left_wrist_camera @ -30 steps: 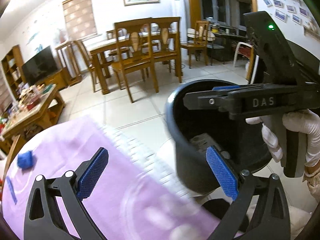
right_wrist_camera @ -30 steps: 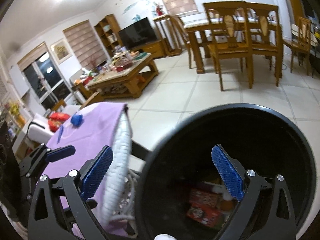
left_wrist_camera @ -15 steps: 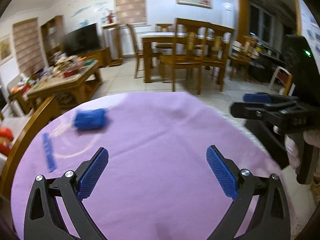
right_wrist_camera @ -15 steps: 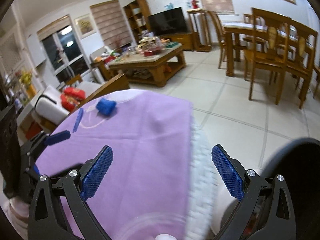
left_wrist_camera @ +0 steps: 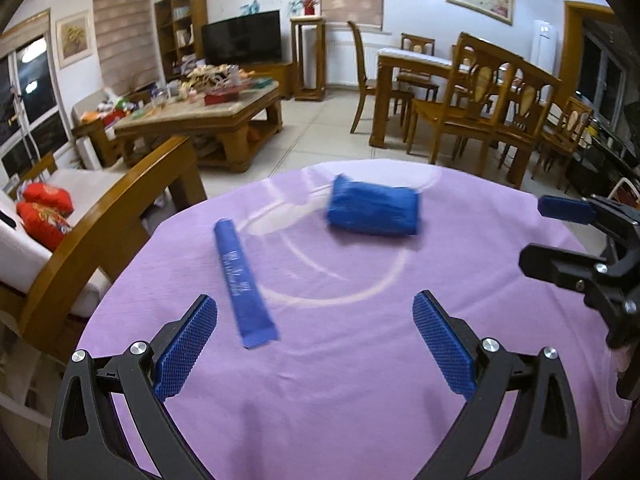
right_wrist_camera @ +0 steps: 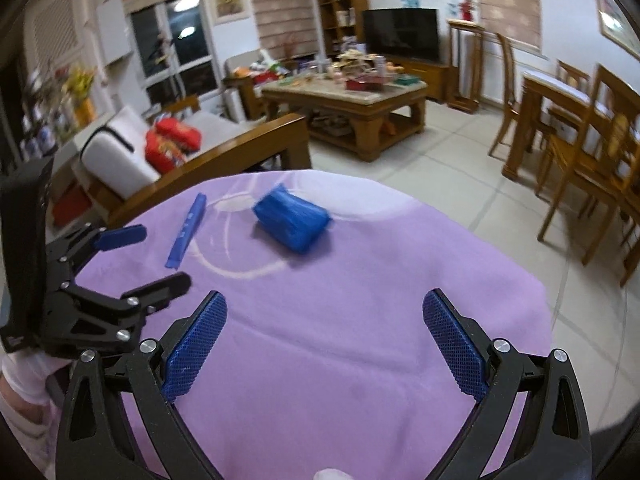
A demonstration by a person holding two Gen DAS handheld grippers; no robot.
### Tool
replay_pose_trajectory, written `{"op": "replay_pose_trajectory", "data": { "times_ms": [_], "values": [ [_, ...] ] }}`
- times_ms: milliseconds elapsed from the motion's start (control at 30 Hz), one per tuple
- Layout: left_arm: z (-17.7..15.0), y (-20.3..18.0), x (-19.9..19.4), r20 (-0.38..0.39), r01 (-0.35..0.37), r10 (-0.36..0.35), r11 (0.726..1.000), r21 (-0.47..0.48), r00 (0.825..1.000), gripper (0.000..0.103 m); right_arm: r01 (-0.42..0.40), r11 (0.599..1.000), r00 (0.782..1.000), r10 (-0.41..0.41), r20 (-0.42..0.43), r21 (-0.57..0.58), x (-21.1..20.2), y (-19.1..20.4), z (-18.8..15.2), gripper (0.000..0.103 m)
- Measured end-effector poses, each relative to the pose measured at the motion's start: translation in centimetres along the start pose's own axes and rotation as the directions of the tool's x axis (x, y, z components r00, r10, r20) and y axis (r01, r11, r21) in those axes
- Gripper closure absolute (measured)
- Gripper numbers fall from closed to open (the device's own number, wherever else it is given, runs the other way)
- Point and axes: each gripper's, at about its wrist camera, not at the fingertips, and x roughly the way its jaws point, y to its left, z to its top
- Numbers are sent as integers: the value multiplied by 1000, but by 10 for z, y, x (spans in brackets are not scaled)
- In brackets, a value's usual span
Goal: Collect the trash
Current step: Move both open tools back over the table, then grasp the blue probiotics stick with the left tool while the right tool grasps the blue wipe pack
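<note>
The purple-clothed surface (left_wrist_camera: 360,380) is carrying two trash items well apart. Both tongs, left (left_wrist_camera: 314,342) and right (right_wrist_camera: 324,344), are hovering wide and empty. The blue packet (left_wrist_camera: 374,210), blurred and probably soft, risks squashing out sideways. The flat blue wrapper (left_wrist_camera: 244,284) risks snagging cloth.

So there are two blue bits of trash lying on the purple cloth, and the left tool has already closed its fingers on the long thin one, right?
Not quite. Both blue pieces, the long thin wrapper and the chunky packet, do lie on the purple cloth, but the left gripper holds nothing: in the left wrist view its fingers stand wide open, short of the wrapper.
</note>
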Motion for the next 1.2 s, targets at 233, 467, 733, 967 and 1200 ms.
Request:
{"op": "replay_pose_trajectory", "data": {
  "times_ms": [233, 467, 733, 967, 1200],
  "values": [
    [3, 11, 18, -48, 9, -10, 1000, -11, 999, 25, 34, 992, 999, -39, -35, -121, 62, 32, 37, 13],
    [5, 22, 22, -91, 36, -42, 997, -64, 995, 46, 43, 985, 996, -56, -72, -170, 108, 40, 53, 19],
    [7, 34, 20, -88, 19, -26, 997, -73, 996, 76, 31, 988, 992, -48, -117, -149, 141, 40, 59, 43],
    [7, 43, 18, -77, 50, -60, 991, -126, 995, 85, 3, 997, 994, -12, -108, -79, 129, 33, 57, 62],
    [4, 42, 8, -36, 55, -60, 990, -130, 998, 85, -39, 998, 997, 36, -67, -45, 86, 35, 38, 64]
  ]
}}
